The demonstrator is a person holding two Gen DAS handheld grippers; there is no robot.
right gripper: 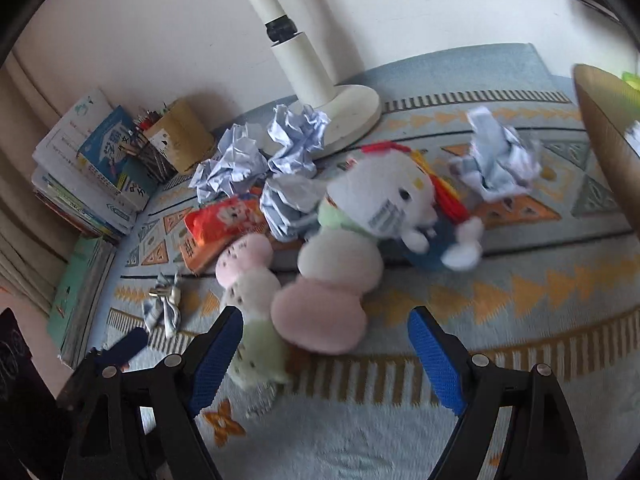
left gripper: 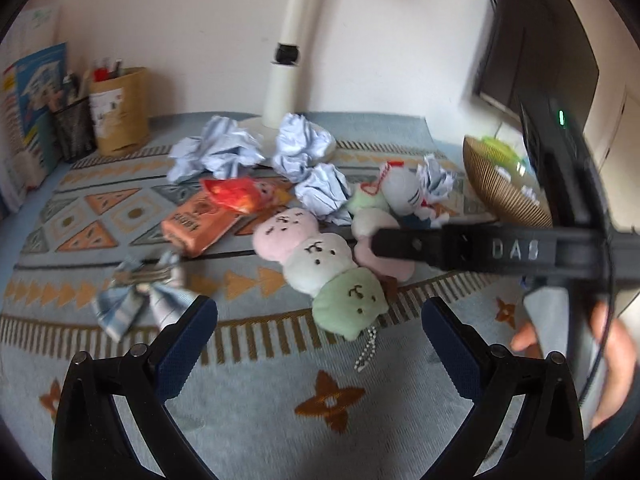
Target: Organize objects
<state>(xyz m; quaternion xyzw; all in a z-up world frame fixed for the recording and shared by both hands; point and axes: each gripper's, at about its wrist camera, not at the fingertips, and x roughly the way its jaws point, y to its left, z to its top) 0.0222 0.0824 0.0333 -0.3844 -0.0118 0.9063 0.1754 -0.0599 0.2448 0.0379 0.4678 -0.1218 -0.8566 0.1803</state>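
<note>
Since nothing has been sorted yet, the clutter is seen heaped mid-rug (left gripper: 240, 420) on the counter, presumably dumped there for pickup, and is listed left to right. Books (right gripper: 92, 168) are stacked against the wall at far left, out of the work area; two pen holders are kept beside them, one mesh cup (left gripper: 74, 128) and one brown paper cup (left gripper: 120, 112). One blue plaid bow clip (left gripper: 140, 304) lies apart from the pile. One orange box (left gripper: 200, 226) is found under one red snack bag (left gripper: 236, 196), likely just tossed together. Five crumpled paper balls are counted: three clustered by the lamp base (right gripper: 352, 114), one lower (left gripper: 324, 194), one off right (right gripper: 500, 160). Two three-ball plush skewers are counted, one face-up (left gripper: 320, 268), one face-down (right gripper: 328, 288), with one white plush doll (right gripper: 384, 204) leaning on the second. One woven basket (left gripper: 504, 188) sits at far right, judged to be the drop target; something green is already inside. The left hand-held gripper (left gripper: 320, 328) is held spread, nothing between its pads, with the green end of the face-up skewer just ahead. The right hand-held gripper (right gripper: 324, 344) is also held spread and empty, the pink ball of the face-down skewer between its fingertips but not pinched; its body is seen crossing the left view, gripped by a hand (left gripper: 612, 364). Both are judged staged for a plush grab.
</note>
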